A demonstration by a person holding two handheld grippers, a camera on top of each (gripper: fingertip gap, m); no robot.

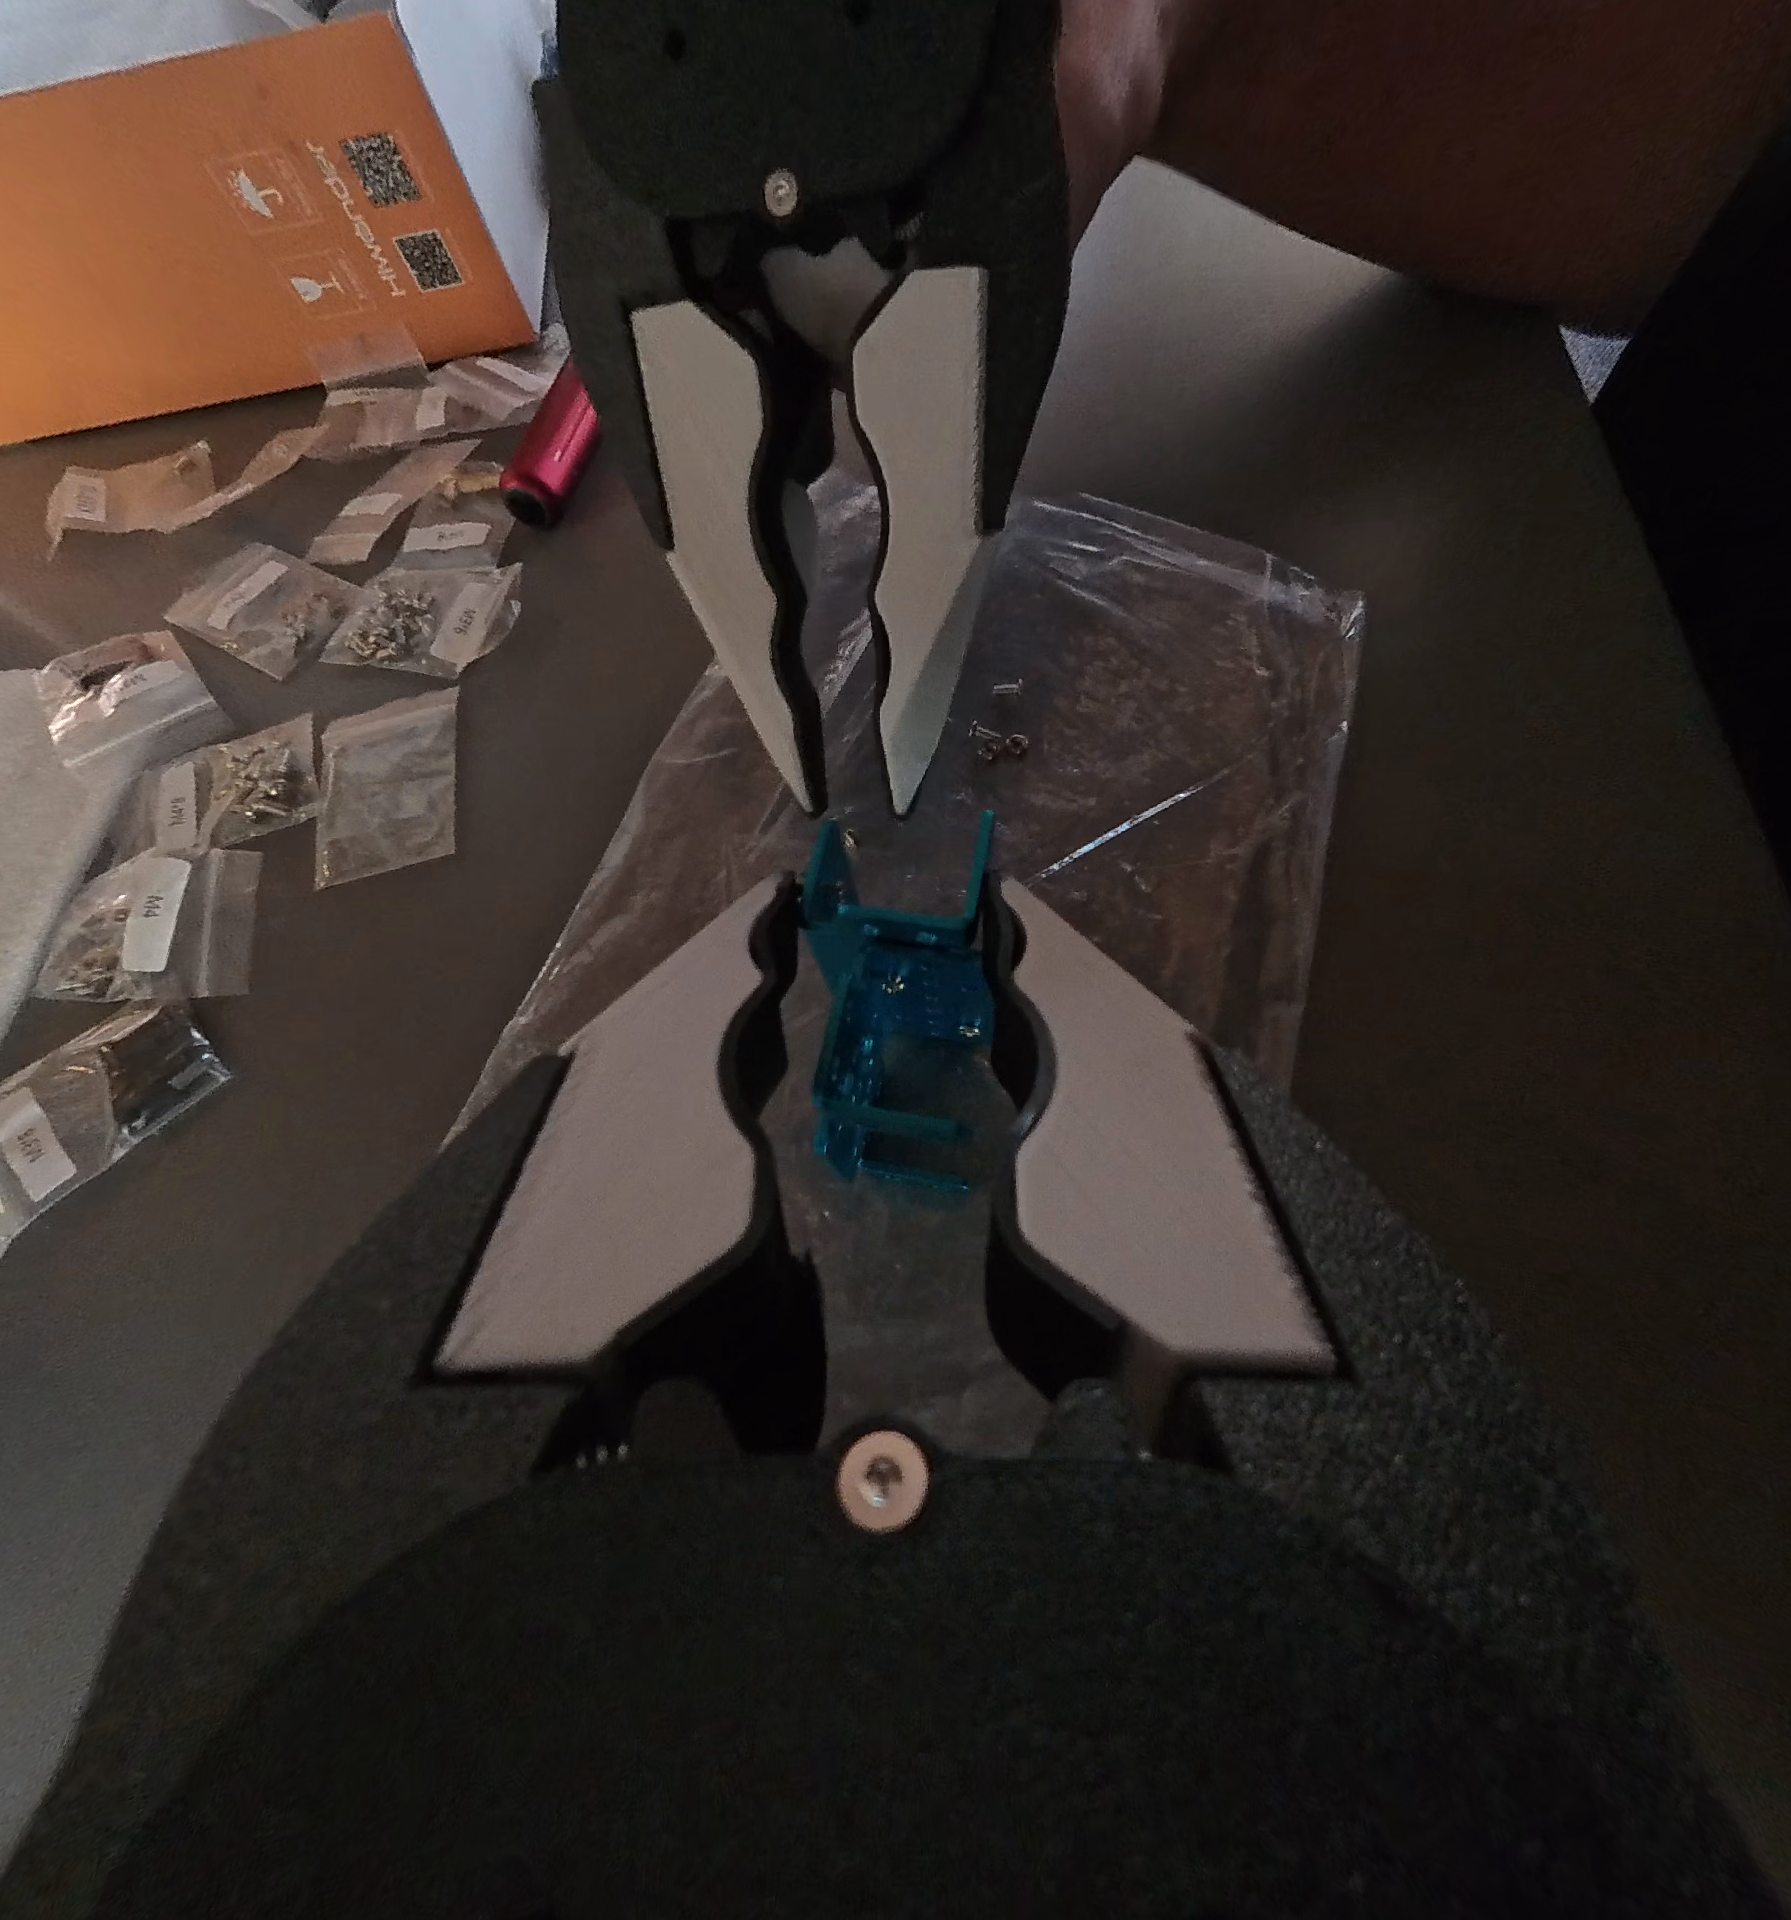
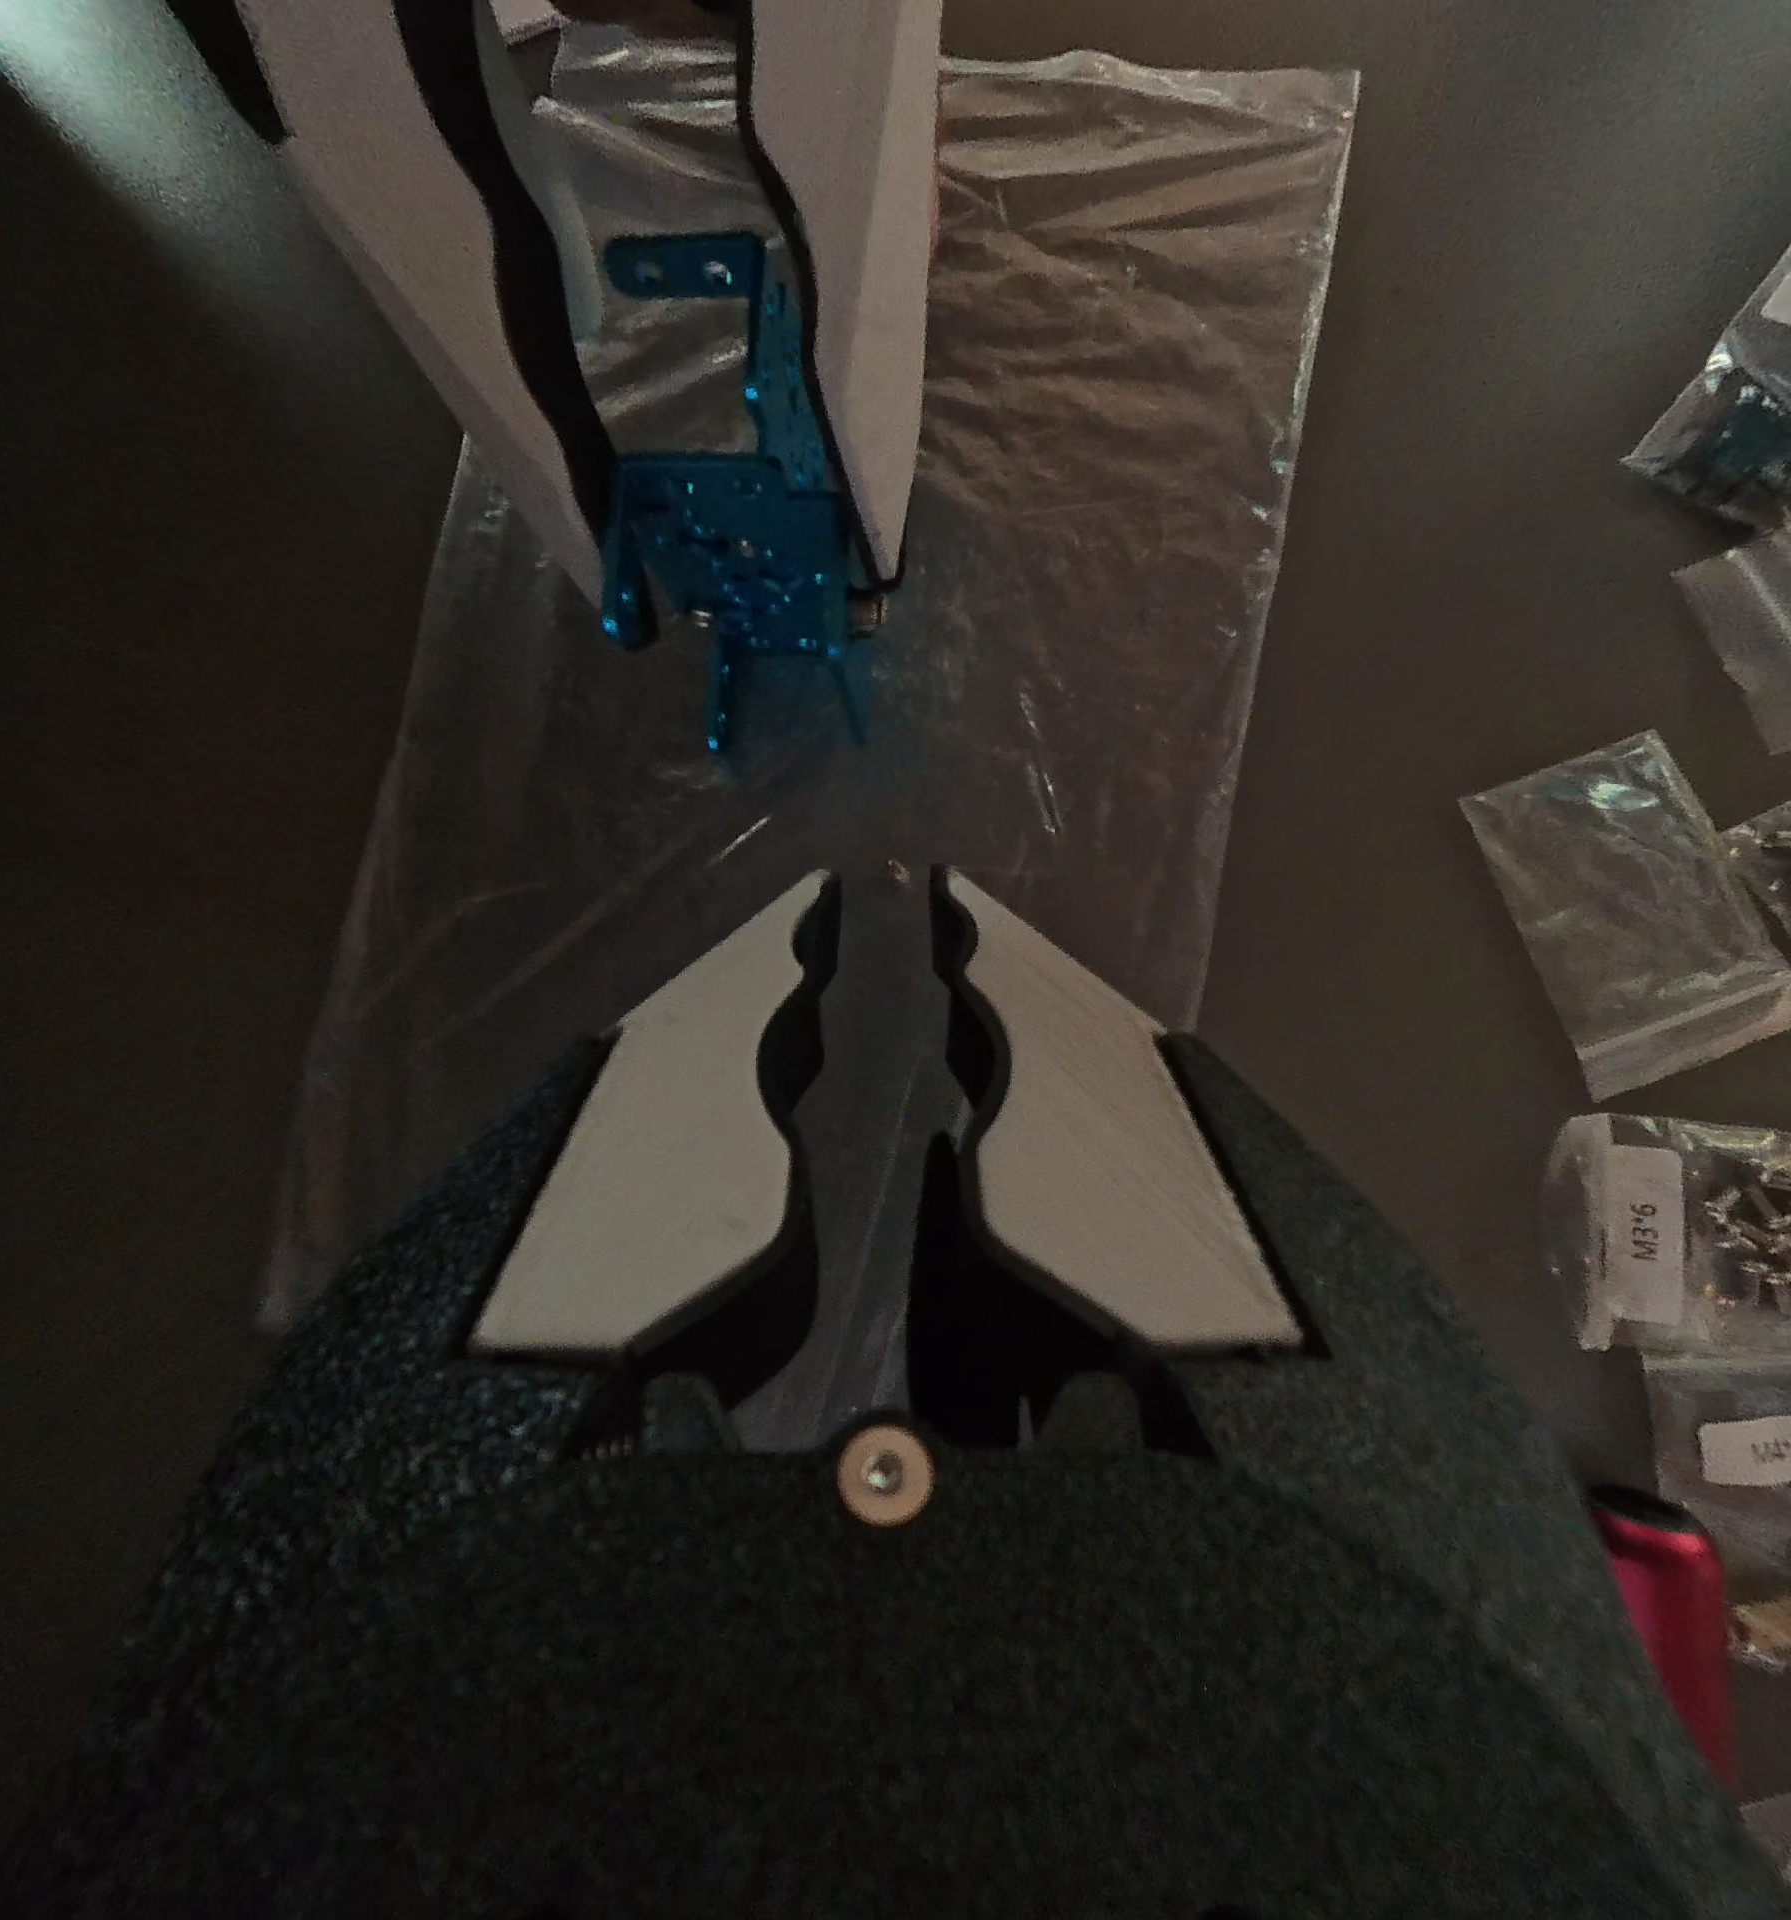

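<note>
- The left gripper (image 1: 896,894) is closed on a blue bracket (image 1: 891,1023); the bracket sits between its two fingers and touches both.
- In the right wrist view the same bracket (image 2: 740,540) shows at the top, held between the left gripper's white fingers (image 2: 870,312).
- The bracket is made of bent blue metal plates with small holes and screws; it hangs above a clear plastic bag (image 1: 1161,665) that lies flat on the dark table (image 1: 1493,935).
- The right gripper (image 2: 886,878) has its fingers a little apart, with only a narrow gap, and nothing is between them. Its tips are near the bracket but do not touch it.
- In the left wrist view the right gripper (image 1: 860,805) points down from the top, tips just beside the upper end of the bracket.
- A few loose screws (image 1: 1000,727) lie on the bag near the right gripper.
- Small bags of screws (image 1: 247,779) lie to the side on the table, with a red tool (image 1: 553,447) and an orange box (image 1: 195,229) behind them.
</note>
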